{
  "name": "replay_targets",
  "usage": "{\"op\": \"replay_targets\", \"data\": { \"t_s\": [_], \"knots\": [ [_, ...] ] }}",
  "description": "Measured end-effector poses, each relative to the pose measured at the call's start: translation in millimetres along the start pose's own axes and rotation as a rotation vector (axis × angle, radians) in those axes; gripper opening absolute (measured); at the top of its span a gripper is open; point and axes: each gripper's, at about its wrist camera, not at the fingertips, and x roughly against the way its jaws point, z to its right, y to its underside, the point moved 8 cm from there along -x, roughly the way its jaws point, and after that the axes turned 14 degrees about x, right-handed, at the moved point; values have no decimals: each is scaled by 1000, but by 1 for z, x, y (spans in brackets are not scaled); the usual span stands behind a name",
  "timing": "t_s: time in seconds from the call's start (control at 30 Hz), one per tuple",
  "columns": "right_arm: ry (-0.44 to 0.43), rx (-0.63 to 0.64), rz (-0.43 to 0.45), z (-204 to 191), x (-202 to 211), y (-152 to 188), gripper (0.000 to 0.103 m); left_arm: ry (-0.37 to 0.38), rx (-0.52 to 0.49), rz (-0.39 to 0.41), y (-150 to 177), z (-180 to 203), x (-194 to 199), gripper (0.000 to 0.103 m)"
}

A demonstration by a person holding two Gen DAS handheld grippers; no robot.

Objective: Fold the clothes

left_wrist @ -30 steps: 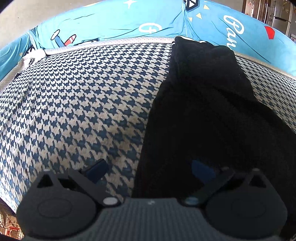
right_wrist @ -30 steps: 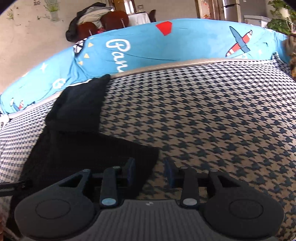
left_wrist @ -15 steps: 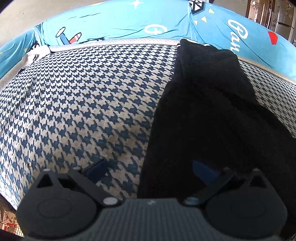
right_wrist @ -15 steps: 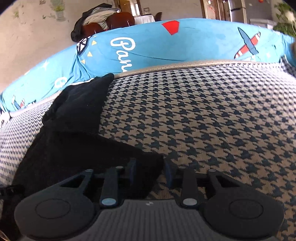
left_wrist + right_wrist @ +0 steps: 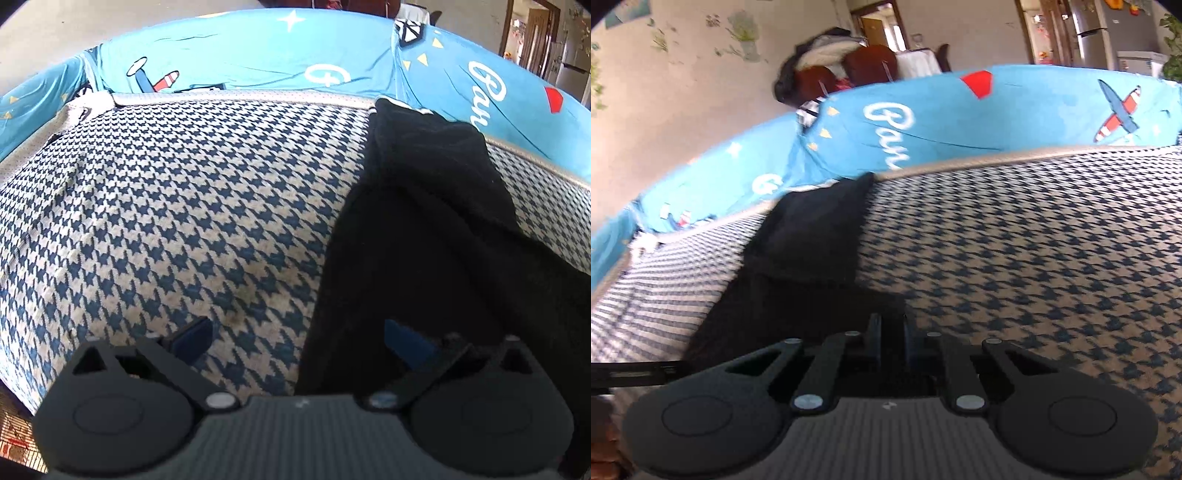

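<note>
Right tool (image 5: 891,332) just closed, now clenched on black garment (image 5: 812,236) corner; left tool (image 5: 295,338) unchanged, released.

You see a matt black cloth garment (image 5: 424,229) on rough woven houndstooth fabric (image 5: 184,221); smooth printed blue cloth (image 5: 258,62) at upper frame; matt plastic left gripper (image 5: 295,339).

I see a home: a silver fridge (image 5: 1095,33), brown wooden chairs (image 5: 864,68), and a blue airplane-print sheet (image 5: 997,122).
</note>
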Motion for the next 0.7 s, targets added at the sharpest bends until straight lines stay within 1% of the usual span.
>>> {"op": "replay_targets", "data": {
  "t_s": [0.2, 0.4, 0.6, 0.7],
  "knots": [
    [-133, 47, 36, -54, 21, -10, 13, 14, 53, 24, -12, -11, 9, 103],
    [-269, 99, 36, -116, 28, -15, 13, 17, 126, 57, -26, -32, 21, 103],
    [-421, 154, 16, -177, 28, -10, 13, -20, 203, 110, -43, -64, 36, 103],
    [-472, 202, -3, -202, 25, -1, 13, -29, 230, 118, -47, -74, 39, 103]
  ]
}}
